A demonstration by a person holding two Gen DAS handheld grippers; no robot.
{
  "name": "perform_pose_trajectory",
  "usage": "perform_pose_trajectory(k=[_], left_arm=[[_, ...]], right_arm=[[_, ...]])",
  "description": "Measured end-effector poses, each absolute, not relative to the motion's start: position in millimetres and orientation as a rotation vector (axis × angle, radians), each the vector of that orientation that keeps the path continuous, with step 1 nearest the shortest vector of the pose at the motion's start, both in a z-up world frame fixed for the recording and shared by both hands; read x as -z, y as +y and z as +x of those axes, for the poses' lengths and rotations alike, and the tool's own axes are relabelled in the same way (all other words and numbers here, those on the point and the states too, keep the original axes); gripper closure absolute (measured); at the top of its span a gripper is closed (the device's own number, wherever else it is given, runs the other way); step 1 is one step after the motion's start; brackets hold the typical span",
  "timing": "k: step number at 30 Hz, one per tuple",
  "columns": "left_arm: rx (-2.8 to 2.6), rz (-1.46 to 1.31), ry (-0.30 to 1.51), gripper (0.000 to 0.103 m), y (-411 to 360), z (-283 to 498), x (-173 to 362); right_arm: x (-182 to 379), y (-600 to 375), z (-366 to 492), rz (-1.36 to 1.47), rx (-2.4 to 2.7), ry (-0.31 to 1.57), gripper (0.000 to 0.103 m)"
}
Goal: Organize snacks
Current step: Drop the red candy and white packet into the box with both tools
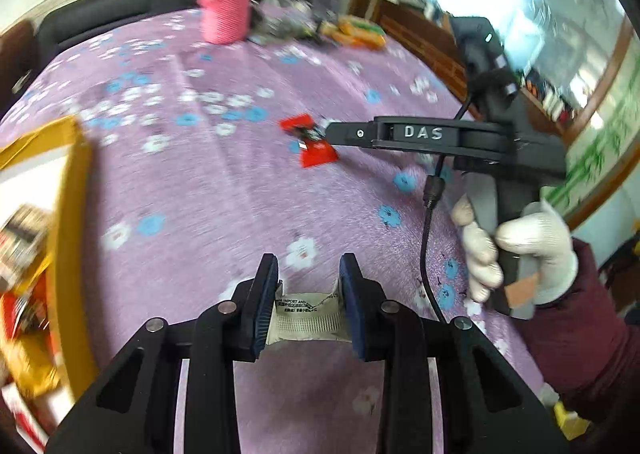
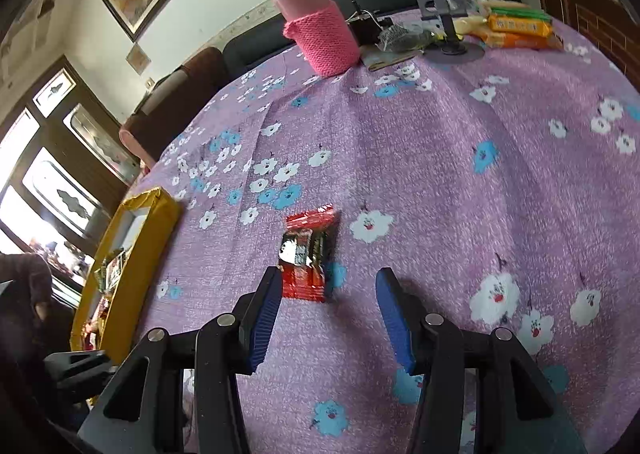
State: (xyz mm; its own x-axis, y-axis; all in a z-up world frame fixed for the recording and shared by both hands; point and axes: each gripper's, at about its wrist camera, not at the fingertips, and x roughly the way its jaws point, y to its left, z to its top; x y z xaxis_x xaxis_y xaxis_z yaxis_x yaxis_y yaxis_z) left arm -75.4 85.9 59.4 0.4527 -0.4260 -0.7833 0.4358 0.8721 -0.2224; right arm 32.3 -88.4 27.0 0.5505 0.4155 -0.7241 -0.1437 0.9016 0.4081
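My left gripper (image 1: 309,274) is shut on a white snack packet (image 1: 307,318), held above the purple flowered tablecloth. A red snack packet (image 2: 308,256) lies flat on the cloth; it also shows in the left wrist view (image 1: 314,144). My right gripper (image 2: 326,282) is open just above and in front of the red packet, its left finger near the packet's lower left corner. In the left wrist view the right gripper (image 1: 332,134) reaches in from the right, its tip at the packet. A yellow box (image 2: 132,250) with several snacks stands at the table's left edge.
A pink-sleeved flask (image 2: 316,26) stands at the far side. Beside it are a grey phone stand (image 2: 444,6), orange biscuit packs (image 2: 516,28) and clear bags (image 2: 404,36). The yellow box rim (image 1: 68,214) is close on my left gripper's left.
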Motion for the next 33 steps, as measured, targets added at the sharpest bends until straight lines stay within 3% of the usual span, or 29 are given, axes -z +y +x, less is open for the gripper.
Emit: perform_pose_trajectory(k=[7,8,10,19,26,33], left_arm=[[0.421,-0.117,0.897,0.074,151,-99,-77],[0.410,-0.140,0.892,0.074,161,-98,-78],[0.378,-0.176,0.880,0.074,183,-105,-79],[0.233,-0.332,0.812,0.073,265,-111,-79],[0.090,-0.379,0.802,0.073,305,-121,-67],[-0.017,-0.442,0.799,0.073,336,-131,-57]], right_arm=[[-25,-41,58,0.151,-0.274,0.999,0.051],[-25,-33,58,0.104,-0.241,0.985,0.054],[-24,-28,56,0.056,-0.193,0.984,0.073],[-50,-25,25,0.127,-0.272,0.941,0.075],[-90,61,-9,0.080,-0.525,0.895,0.075],[-84,156,-42,0.005,-0.738,0.941,0.075]])
